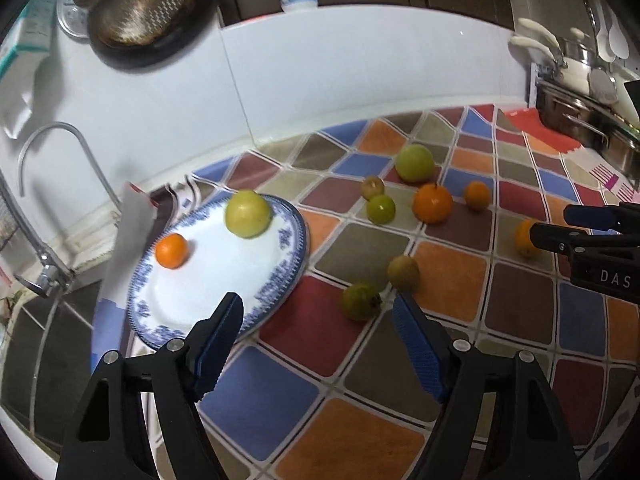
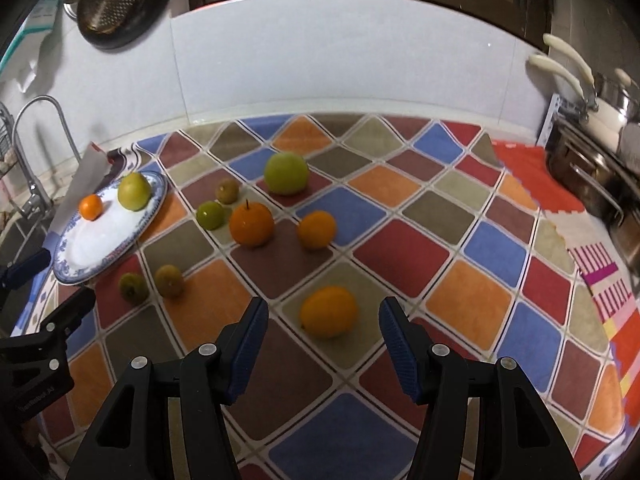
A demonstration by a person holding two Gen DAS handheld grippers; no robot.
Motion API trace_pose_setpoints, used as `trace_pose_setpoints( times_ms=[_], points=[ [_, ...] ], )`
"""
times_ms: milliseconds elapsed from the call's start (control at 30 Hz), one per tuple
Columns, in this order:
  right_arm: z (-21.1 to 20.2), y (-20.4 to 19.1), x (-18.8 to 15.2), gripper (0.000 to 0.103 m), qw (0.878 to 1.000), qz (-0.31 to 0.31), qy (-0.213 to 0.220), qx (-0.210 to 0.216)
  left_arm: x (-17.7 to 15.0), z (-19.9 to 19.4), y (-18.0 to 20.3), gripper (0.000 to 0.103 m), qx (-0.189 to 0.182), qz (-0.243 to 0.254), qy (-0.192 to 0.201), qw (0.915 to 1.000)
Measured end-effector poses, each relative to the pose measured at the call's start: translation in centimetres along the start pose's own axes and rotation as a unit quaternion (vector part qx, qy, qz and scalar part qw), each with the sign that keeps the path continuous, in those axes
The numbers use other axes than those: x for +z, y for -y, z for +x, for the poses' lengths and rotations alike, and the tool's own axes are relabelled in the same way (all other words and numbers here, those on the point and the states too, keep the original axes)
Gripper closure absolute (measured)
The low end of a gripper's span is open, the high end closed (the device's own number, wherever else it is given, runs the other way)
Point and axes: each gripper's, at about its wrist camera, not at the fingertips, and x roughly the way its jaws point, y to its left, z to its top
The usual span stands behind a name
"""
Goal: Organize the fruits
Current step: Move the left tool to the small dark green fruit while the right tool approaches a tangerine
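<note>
A blue-rimmed white plate (image 1: pixel 224 280) (image 2: pixel 104 240) at the counter's left holds a small orange (image 1: pixel 172 250) and a yellow-green apple (image 1: pixel 247 213). Several green, brownish and orange fruits lie loose on the chequered counter. My left gripper (image 1: pixel 316 308) (image 2: pixel 56 284) is open just right of the plate. A green fruit (image 1: pixel 361 301) lies ahead of it near the right fingertip, untouched. My right gripper (image 2: pixel 324 310) (image 1: pixel 550 224) is open around an orange (image 2: pixel 329 312) (image 1: pixel 524 238) on the counter, with gaps on both sides.
A big green apple (image 2: pixel 286 173), two oranges (image 2: pixel 252 224) and small green fruits sit mid-counter. A faucet (image 1: pixel 52 136) and a sink are at the left, with a tilted card (image 1: pixel 132 232) beside the plate. Steel pots (image 2: pixel 592 176) stand on the right.
</note>
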Motion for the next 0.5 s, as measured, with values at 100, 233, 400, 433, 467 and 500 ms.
trace_pose_setpoints(
  times_ms=[100,233,400,433,467,500],
  points=[
    [0.8,0.1,-0.1,0.045,1.000,0.002,-0.011,0.002,-0.1,1.1,0.2,0.029,-0.012,0.003,-0.015,0.9998],
    [1.6,0.2,0.0,0.045,1.000,0.002,-0.022,-0.001,-0.2,2.5,0.4,0.032,-0.022,0.005,-0.032,0.9992],
    [2.6,0.3,0.1,0.047,0.999,-0.001,-0.035,-0.005,-0.4,3.9,0.6,0.035,-0.034,0.008,-0.046,0.9983],
    [2.7,0.3,0.2,0.049,0.999,-0.002,-0.036,-0.005,-0.4,4.1,0.6,0.035,-0.037,0.008,-0.047,0.9982],
    [2.9,0.3,0.2,0.049,0.999,-0.001,-0.039,-0.004,-0.3,4.3,0.6,0.037,-0.038,0.008,-0.048,0.9981],
    [3.0,0.3,0.2,0.050,0.999,-0.001,-0.040,-0.003,-0.3,4.6,0.7,0.039,-0.040,0.010,-0.050,0.9979]
  ],
)
